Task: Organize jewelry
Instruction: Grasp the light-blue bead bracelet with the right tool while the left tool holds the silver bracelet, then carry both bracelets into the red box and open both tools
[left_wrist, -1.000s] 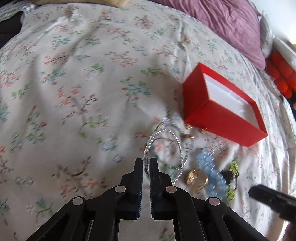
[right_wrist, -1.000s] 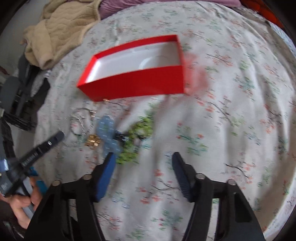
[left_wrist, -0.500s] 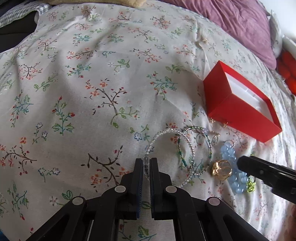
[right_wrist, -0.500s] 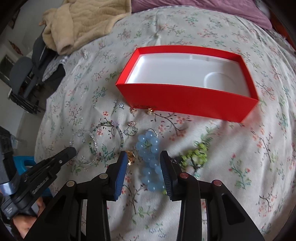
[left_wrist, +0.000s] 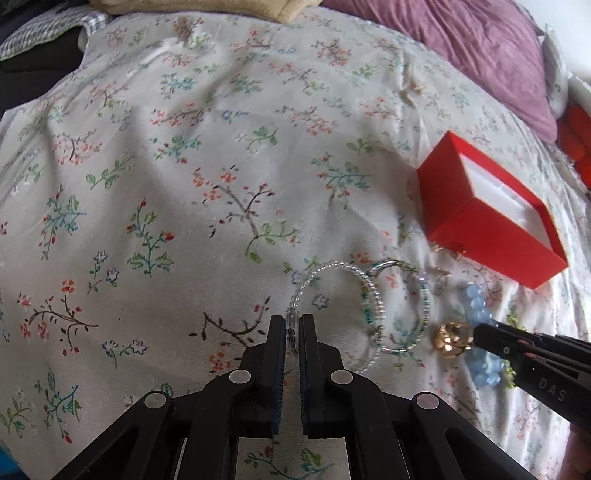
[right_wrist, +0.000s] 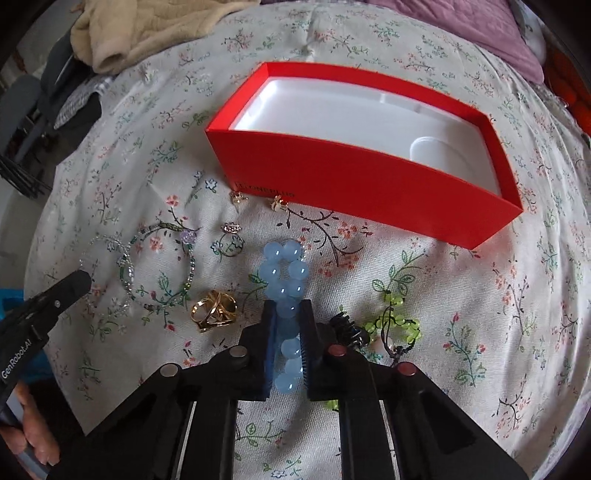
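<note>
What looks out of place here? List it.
Nothing is damaged or spilled. The red cardboard box sits empty while all the jewelry lies loose on the floral bedsheet. The clear beaded bracelet and the green beaded bracelet overlap. A black cord trails from the lime-green bead bracelet.

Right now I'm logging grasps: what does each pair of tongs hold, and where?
Left tongs: clear bead bracelet, near rim. Right tongs: blue bead bracelet, near half.
</note>
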